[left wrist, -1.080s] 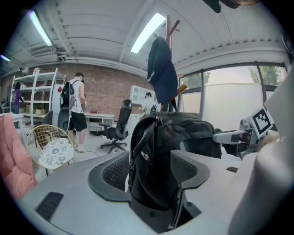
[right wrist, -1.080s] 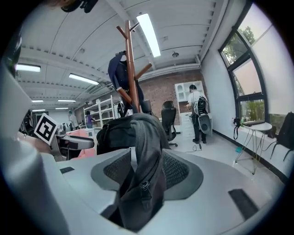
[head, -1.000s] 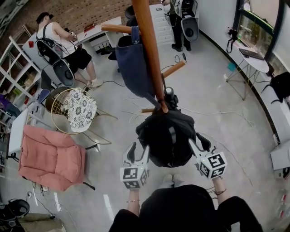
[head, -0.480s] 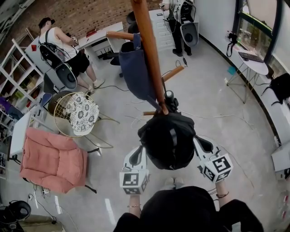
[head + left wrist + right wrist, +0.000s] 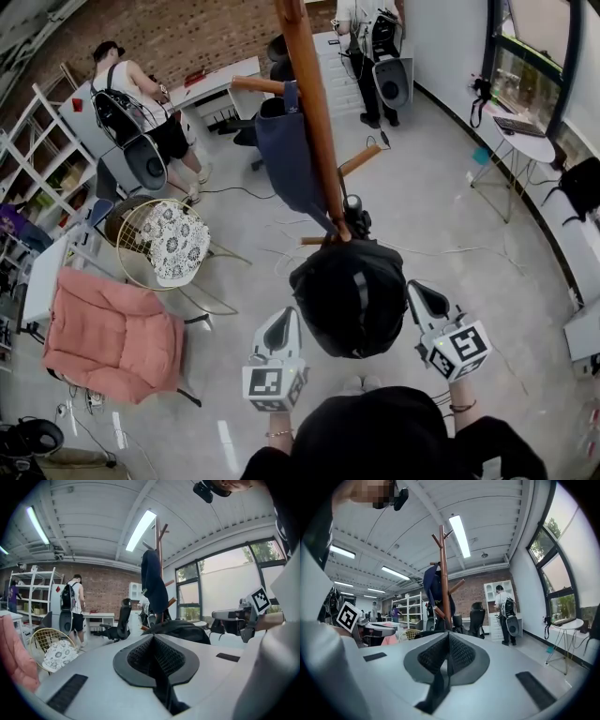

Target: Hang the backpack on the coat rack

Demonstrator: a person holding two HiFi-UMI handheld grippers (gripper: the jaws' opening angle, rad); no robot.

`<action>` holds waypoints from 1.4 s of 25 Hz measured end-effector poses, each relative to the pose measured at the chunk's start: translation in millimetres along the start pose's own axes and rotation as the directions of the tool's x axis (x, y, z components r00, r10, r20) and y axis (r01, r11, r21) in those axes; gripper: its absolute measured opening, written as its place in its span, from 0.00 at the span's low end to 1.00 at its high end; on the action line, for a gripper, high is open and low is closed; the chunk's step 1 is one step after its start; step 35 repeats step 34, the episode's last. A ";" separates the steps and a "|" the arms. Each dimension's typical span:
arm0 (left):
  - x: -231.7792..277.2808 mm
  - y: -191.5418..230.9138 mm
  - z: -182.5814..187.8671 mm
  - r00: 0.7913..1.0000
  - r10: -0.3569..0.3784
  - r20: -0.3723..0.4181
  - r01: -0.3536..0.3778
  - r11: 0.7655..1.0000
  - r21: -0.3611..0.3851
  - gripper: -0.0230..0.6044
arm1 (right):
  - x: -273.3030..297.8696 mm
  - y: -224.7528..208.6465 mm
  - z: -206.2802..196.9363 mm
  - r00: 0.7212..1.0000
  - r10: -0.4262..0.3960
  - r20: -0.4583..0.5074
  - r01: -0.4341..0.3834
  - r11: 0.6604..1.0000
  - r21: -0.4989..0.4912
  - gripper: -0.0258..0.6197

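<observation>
A black backpack [image 5: 349, 295] hangs in front of me, just below the wooden coat rack's pole [image 5: 311, 122] and its short lower pegs [image 5: 361, 159]. My left gripper [image 5: 286, 321] is at the backpack's left side and my right gripper [image 5: 419, 293] at its right side. Both are shut on black straps of the backpack. In the left gripper view a strap [image 5: 161, 691] runs out from between the closed pads [image 5: 140, 656]. The right gripper view shows the same, a strap [image 5: 436, 686] pinched between the pads [image 5: 461, 656]. A navy garment [image 5: 286, 155] hangs from an upper peg.
A pink armchair [image 5: 108, 328] and a wire chair with a floral cushion [image 5: 167, 239] stand at the left. A person [image 5: 141, 108] stands by the desk at the back left and another [image 5: 370, 37] at the back. A round white table [image 5: 527, 129] is at the right. Cables lie on the floor.
Both grippers closed on the backpack's straps and rose, and the backpack went up with them towards the rack's lower pegs.
</observation>
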State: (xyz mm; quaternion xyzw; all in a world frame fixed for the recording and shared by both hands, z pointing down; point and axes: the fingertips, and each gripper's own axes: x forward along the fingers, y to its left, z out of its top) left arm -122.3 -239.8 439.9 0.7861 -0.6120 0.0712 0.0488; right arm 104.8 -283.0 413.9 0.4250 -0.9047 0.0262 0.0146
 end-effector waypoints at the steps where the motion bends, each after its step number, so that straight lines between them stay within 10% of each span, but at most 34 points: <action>1: -1.4 2.1 -0.1 1.000 0.009 0.001 -0.009 1.000 -0.001 0.06 | -0.8 -0.8 0.1 1.000 -0.005 0.000 0.005 1.000 -0.005 0.06; 35: -9.9 8.3 4.4 0.999 0.037 0.030 -0.037 0.999 -0.011 0.06 | -14.8 -24.4 -4.0 0.998 -0.058 0.028 0.056 0.996 0.069 0.06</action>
